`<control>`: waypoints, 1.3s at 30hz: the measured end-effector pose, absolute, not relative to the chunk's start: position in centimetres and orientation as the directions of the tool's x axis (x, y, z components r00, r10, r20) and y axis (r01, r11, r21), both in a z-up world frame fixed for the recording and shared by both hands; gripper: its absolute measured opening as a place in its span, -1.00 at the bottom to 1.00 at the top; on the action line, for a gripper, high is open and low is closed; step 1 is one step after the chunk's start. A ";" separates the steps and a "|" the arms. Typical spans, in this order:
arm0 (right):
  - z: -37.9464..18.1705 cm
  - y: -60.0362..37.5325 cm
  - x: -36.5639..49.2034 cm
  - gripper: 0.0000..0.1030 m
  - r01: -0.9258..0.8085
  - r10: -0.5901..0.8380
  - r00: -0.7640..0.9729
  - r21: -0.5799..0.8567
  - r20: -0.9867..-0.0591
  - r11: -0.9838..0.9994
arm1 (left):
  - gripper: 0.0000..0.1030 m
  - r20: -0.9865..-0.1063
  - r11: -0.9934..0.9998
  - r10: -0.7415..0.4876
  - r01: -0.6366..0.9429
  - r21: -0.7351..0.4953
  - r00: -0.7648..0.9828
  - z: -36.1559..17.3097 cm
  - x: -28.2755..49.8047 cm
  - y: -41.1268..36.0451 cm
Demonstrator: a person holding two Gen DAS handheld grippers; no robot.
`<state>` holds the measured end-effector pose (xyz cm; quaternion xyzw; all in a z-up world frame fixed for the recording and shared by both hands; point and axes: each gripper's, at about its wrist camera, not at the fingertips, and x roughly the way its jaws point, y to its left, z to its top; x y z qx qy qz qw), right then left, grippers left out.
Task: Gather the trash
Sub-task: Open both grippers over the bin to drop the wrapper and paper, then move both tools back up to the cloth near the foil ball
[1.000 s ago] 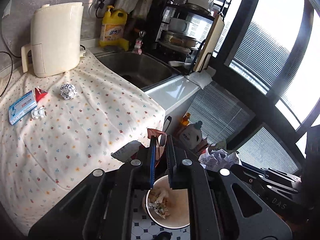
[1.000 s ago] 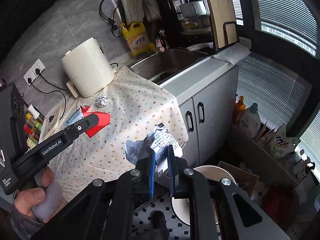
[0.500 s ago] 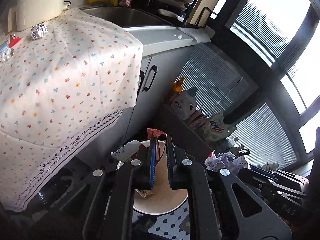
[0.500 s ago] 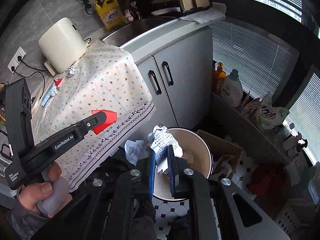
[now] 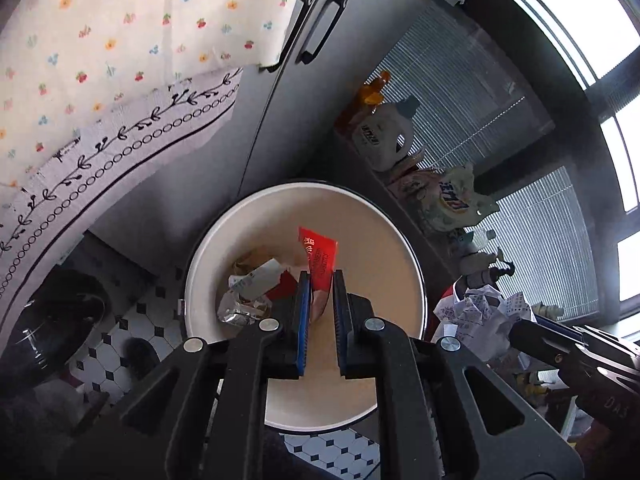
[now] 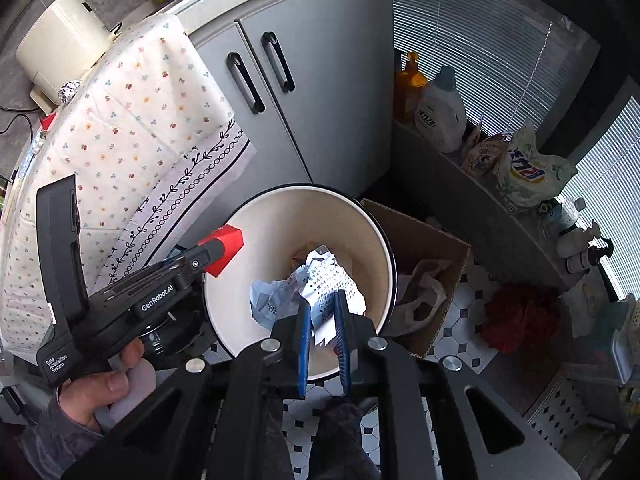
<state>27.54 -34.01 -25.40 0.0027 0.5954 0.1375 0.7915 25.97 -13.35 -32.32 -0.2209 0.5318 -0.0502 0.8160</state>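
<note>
A cream trash bin (image 5: 304, 189) stands on the tiled floor in front of the grey cabinet, with several wrappers and scraps (image 5: 248, 292) in it. My left gripper (image 5: 320, 285) hangs over the bin's mouth. Its jaws are opening, with a red wrapper (image 5: 319, 255) still upright between the pads. My right gripper (image 6: 323, 305) is shut on a crumpled printed paper (image 6: 334, 278) above the same bin (image 6: 306, 189). In the right wrist view the left gripper (image 6: 210, 254) shows at the bin's left rim with the red wrapper (image 6: 225, 245). The right gripper (image 5: 534, 336) and its paper (image 5: 478, 312) show at the right of the left wrist view.
A flowered cloth (image 6: 132, 120) hangs over the counter edge, with a foil ball (image 6: 68, 90) and a white appliance (image 6: 60, 44) on top. An open cardboard box (image 6: 424, 240) stands right of the bin. Detergent bottles (image 6: 438, 112) line a ledge by the blinds.
Both grippers have sunk from counter height to just over the bin, which now fills the middle of each view. The left jaws stand slightly wider around the red wrapper.
</note>
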 end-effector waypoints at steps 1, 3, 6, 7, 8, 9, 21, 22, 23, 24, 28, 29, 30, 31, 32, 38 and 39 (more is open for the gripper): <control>-25.9 -34.0 27.7 -0.76 -0.207 0.213 0.248 0.163 -0.945 0.965 | -0.55 -0.848 0.890 -0.331 -0.160 -0.426 0.414 -33.1 25.9 -13.5; -26.8 -34.2 28.0 -0.75 -0.188 0.204 0.235 0.161 -0.950 0.969 | -0.24 -0.851 0.886 -0.339 -0.167 -0.432 0.402 -34.2 25.8 -13.8; -27.3 -34.0 28.3 -0.71 -0.182 0.204 0.231 0.164 -0.951 0.970 | 0.00 -0.853 0.887 -0.332 -0.176 -0.428 0.403 -34.4 25.4 -13.8; -27.3 -33.8 28.3 -0.63 -0.186 0.205 0.229 0.164 -0.952 0.969 | 0.09 -0.852 0.884 -0.333 -0.179 -0.431 0.404 -34.2 25.3 -13.6; -27.3 -33.6 28.2 -0.51 -0.188 0.212 0.227 0.171 -0.950 0.967 | 0.12 -0.852 0.885 -0.328 -0.183 -0.428 0.408 -34.0 25.1 -13.4; -27.2 -33.4 28.1 -0.28 -0.192 0.219 0.229 0.177 -0.948 0.965 | 0.18 -0.853 0.887 -0.320 -0.185 -0.423 0.412 -33.6 24.9 -13.1; -22.9 -31.7 27.1 0.48 -0.182 0.190 0.272 0.143 -0.943 0.973 | 0.56 -0.850 0.919 -0.207 -0.202 -0.339 0.485 -25.7 23.6 -8.2; -22.2 -31.5 27.1 0.51 -0.180 0.188 0.277 0.142 -0.942 0.973 | 0.60 -0.847 0.920 -0.199 -0.204 -0.335 0.493 -24.9 23.5 -7.7; -21.6 -31.4 27.1 0.58 -0.174 0.186 0.284 0.140 -0.941 0.975 | 0.62 -0.843 0.920 -0.194 -0.204 -0.333 0.502 -24.0 23.4 -7.1; -20.8 -31.2 27.1 0.62 -0.169 0.188 0.292 0.143 -0.938 0.975 | 0.65 -0.839 0.922 -0.189 -0.203 -0.331 0.510 -23.2 23.4 -6.7; -17.7 -30.5 26.9 0.79 -0.170 0.209 0.330 0.160 -0.921 0.972 | 0.73 -0.824 0.926 -0.167 -0.200 -0.320 0.542 -19.9 22.9 -4.9; -16.9 -30.3 26.8 0.81 -0.170 0.213 0.342 0.163 -0.915 0.972 | 0.75 -0.819 0.927 -0.163 -0.199 -0.318 0.550 -19.1 22.8 -4.6; -16.1 -30.0 26.8 0.84 -0.170 0.216 0.352 0.164 -0.911 0.972 | 0.79 -0.814 0.928 -0.158 -0.197 -0.315 0.559 -18.4 22.8 -4.3; -15.4 -29.7 26.7 0.84 -0.170 0.218 0.361 0.166 -0.907 0.971 | 0.81 -0.808 0.929 -0.155 -0.195 -0.315 0.569 -17.6 22.7 -3.9; -14.7 -29.5 26.7 0.84 -0.171 0.223 0.370 0.169 -0.902 0.971 | 0.82 -0.801 0.930 -0.154 -0.190 -0.316 0.578 -16.8 22.5 -3.4; -11.6 -27.7 26.9 0.84 -0.175 0.269 0.414 0.214 -0.870 0.961 | 0.87 -0.761 0.937 -0.122 -0.178 -0.300 0.637 -12.4 22.5 -1.0; -11.2 -27.3 27.0 0.84 -0.177 0.278 0.421 0.222 -0.864 0.959 | 0.87 -0.754 0.939 -0.114 -0.178 -0.295 0.647 -11.8 22.6 -0.6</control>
